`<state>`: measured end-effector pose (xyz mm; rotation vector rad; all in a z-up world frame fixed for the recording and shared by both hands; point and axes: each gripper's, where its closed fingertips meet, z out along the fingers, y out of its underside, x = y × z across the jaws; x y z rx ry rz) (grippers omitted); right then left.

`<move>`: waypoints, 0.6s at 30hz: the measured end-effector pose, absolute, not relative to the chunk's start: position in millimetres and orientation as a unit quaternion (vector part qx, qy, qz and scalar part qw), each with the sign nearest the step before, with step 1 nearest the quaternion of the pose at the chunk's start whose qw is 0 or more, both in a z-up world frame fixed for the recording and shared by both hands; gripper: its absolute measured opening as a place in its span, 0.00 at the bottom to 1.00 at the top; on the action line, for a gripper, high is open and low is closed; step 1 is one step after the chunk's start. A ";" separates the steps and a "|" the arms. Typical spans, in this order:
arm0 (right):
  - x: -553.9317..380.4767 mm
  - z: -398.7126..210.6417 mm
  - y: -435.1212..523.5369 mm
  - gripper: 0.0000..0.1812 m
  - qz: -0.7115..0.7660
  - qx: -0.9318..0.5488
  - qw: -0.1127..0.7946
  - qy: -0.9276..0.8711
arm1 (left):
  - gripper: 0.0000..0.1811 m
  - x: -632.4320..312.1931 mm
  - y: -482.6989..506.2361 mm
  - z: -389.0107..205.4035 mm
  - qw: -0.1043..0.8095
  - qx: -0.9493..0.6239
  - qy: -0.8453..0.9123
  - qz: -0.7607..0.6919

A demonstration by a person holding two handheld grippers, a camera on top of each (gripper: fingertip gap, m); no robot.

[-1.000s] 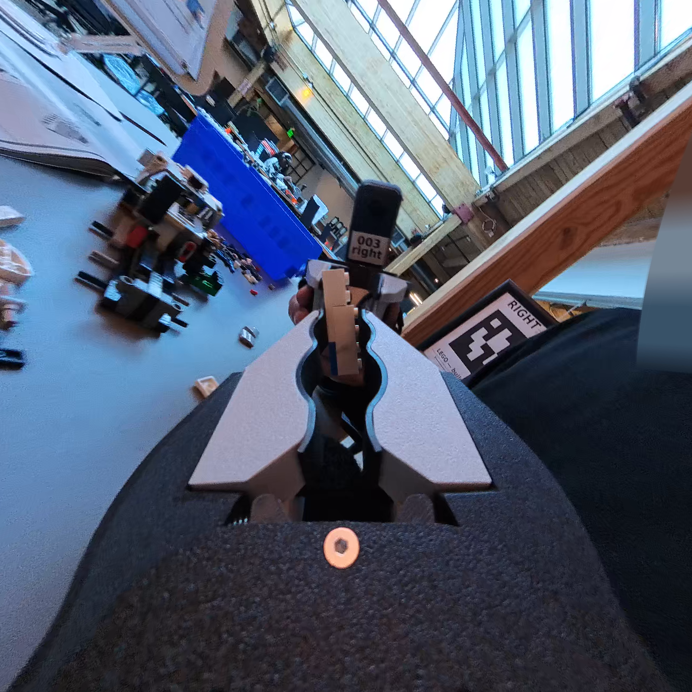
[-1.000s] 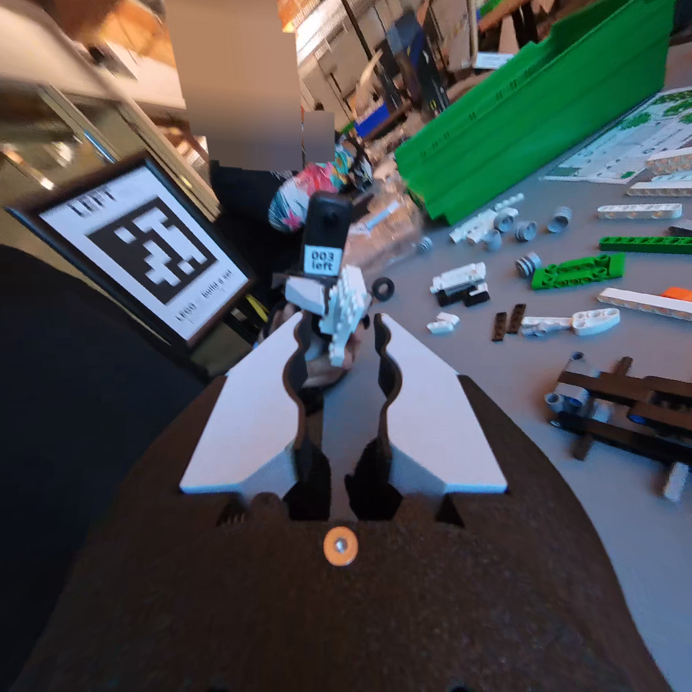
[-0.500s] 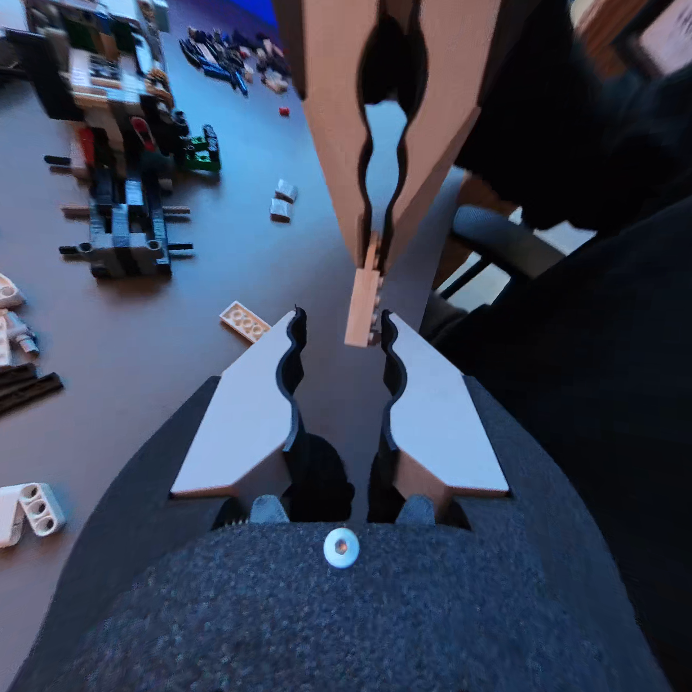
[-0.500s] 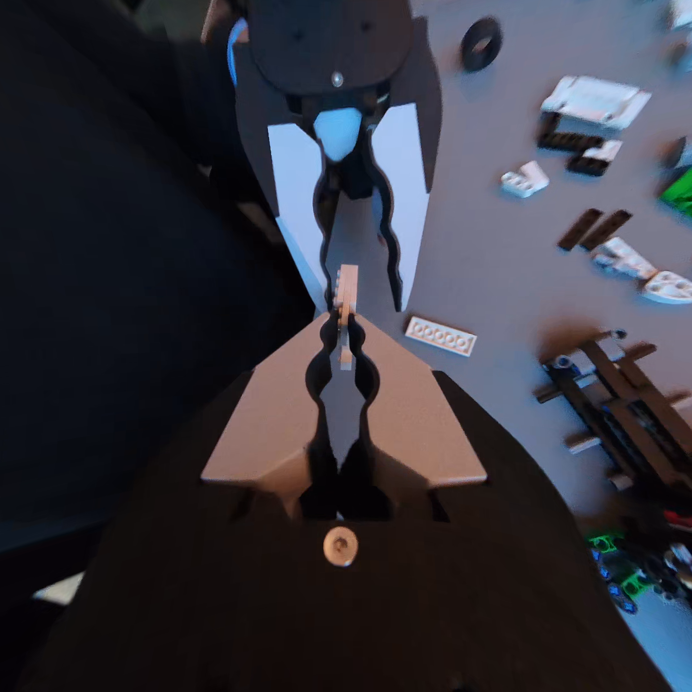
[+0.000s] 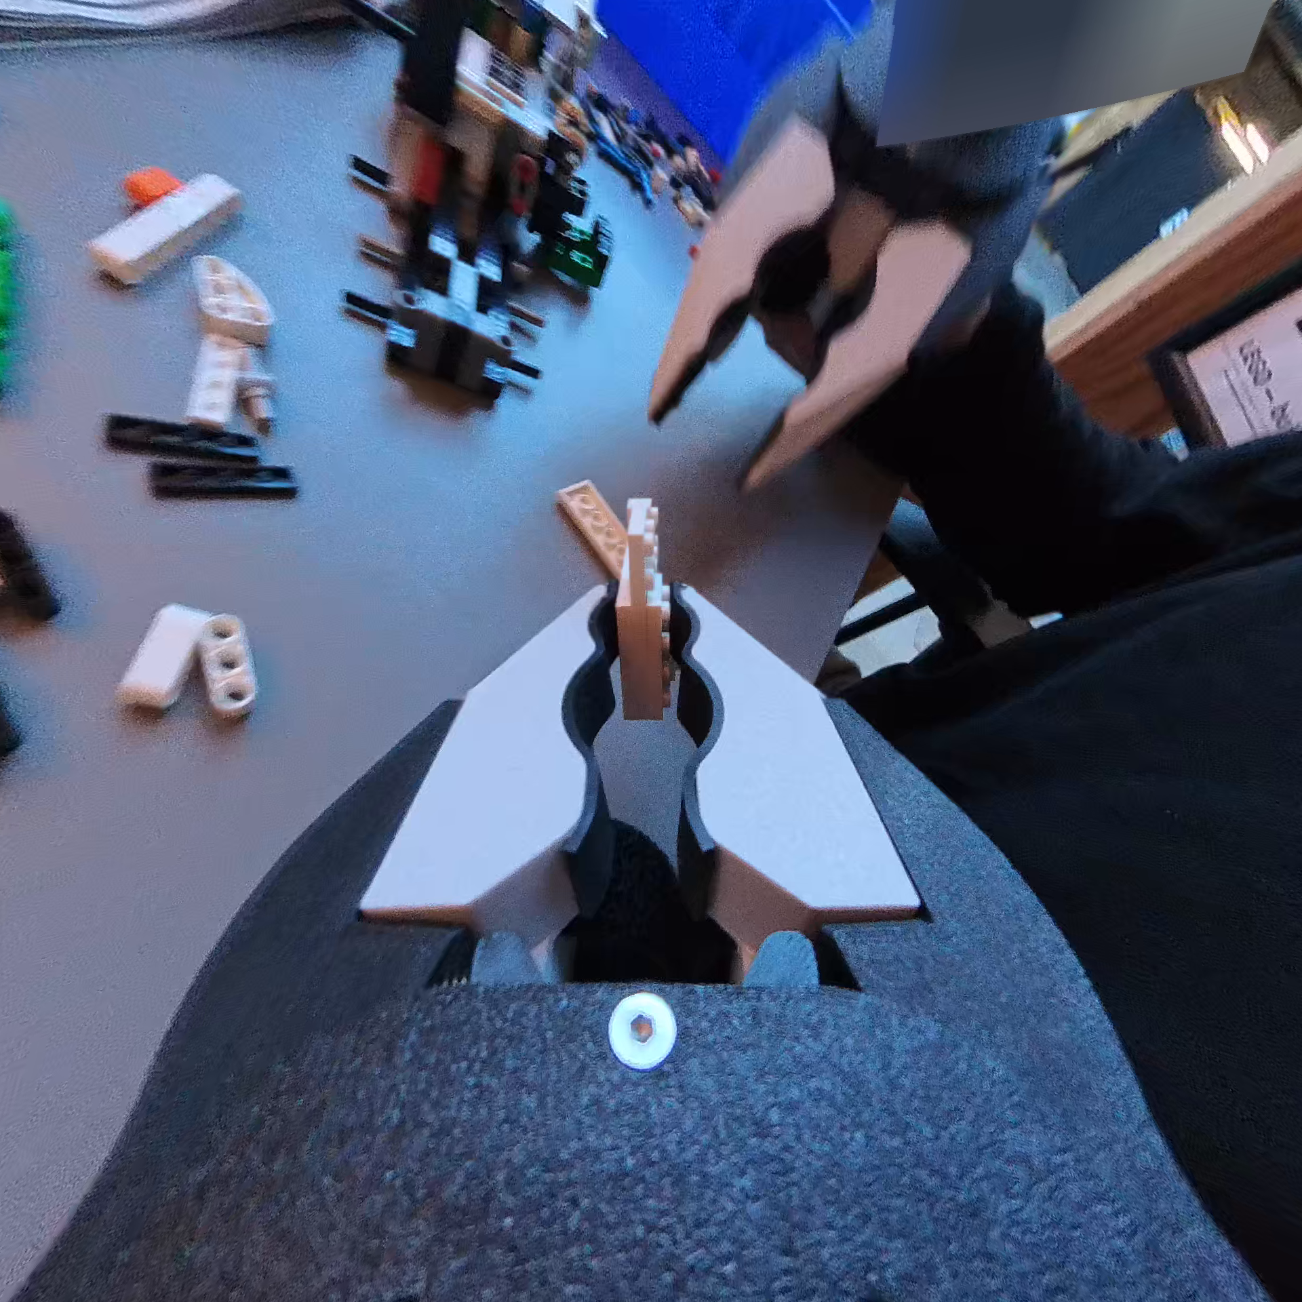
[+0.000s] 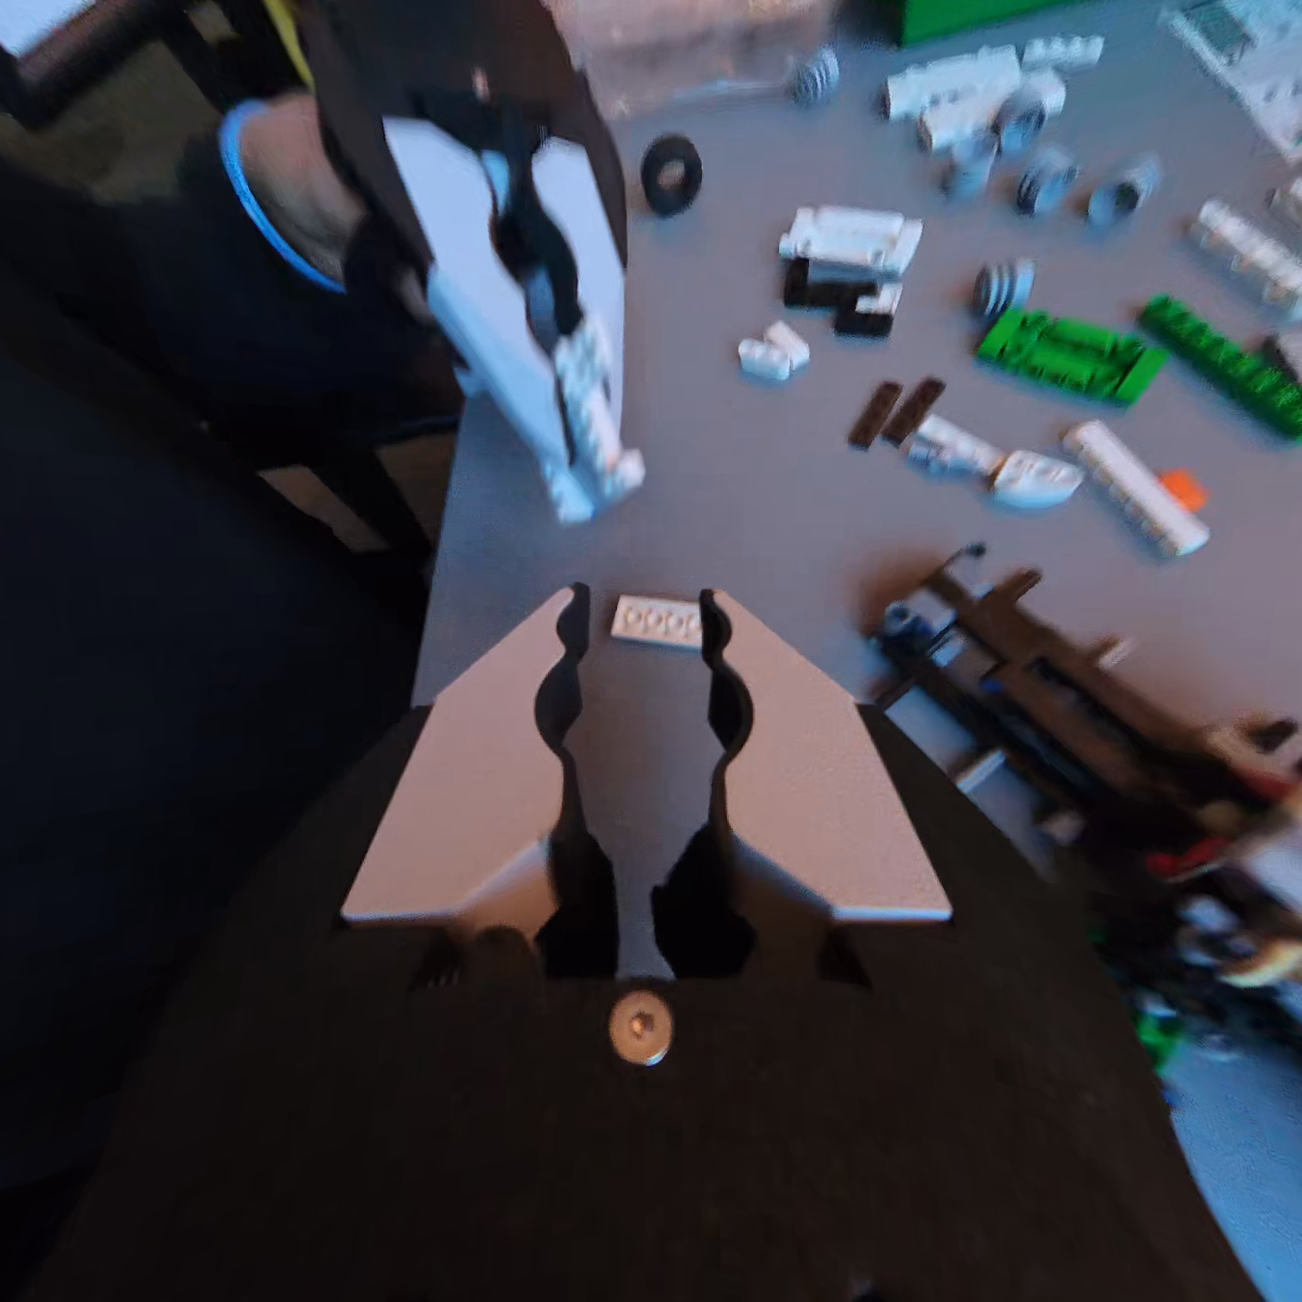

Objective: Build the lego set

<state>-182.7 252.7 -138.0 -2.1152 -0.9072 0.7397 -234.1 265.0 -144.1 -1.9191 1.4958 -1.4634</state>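
Observation:
My left gripper (image 5: 642, 592) is shut on a small stack of white lego plates (image 5: 640, 634), held edge-up above the grey table (image 5: 423, 563). It also shows in the right wrist view (image 6: 599, 486), blurred, with the stack (image 6: 588, 394) between its fingers. My right gripper (image 6: 641, 599) is open and empty, low over the table near its edge. A flat white plate (image 6: 655, 621) lies on the table between its fingertips. In the left wrist view the right gripper (image 5: 704, 451) hangs open beyond the stack, and the flat plate (image 5: 592, 521) lies behind the stack.
A dark, partly built chassis (image 5: 451, 331) (image 6: 1021, 676) lies on the table. Loose white beams (image 5: 165, 225), black strips (image 5: 204, 458), green pieces (image 6: 1064, 352) and a black tyre (image 6: 671, 172) are scattered about. The table edge (image 6: 437, 563) is close, with a person's dark clothing beyond.
Half a second ago my right gripper held the white stack and my left was open. Now my left is shut on it and my right has let go, opened and drawn back.

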 end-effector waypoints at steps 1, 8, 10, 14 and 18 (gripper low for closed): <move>-185.6 -150.2 248.6 0.20 0.276 -0.823 0.357 -0.344 | 0.06 -237.9 272.3 -143.2 0.157 -0.673 0.509 -0.513; -188.2 -170.0 254.7 0.27 0.189 -0.828 0.402 -0.341 | 0.06 -239.6 279.5 -142.8 0.173 -0.659 0.503 -0.531; -187.5 -177.3 258.7 0.30 0.175 -0.837 0.386 -0.346 | 0.06 -238.6 276.2 -145.2 0.168 -0.655 0.508 -0.533; -189.0 -188.6 261.0 0.34 0.175 -0.848 0.366 -0.341 | 0.06 -240.1 275.3 -145.6 0.166 -0.652 0.509 -0.536; -187.3 -190.1 262.7 0.27 0.141 -0.846 0.375 -0.353 | 0.06 -241.7 279.4 -148.9 0.162 -0.666 0.499 -0.530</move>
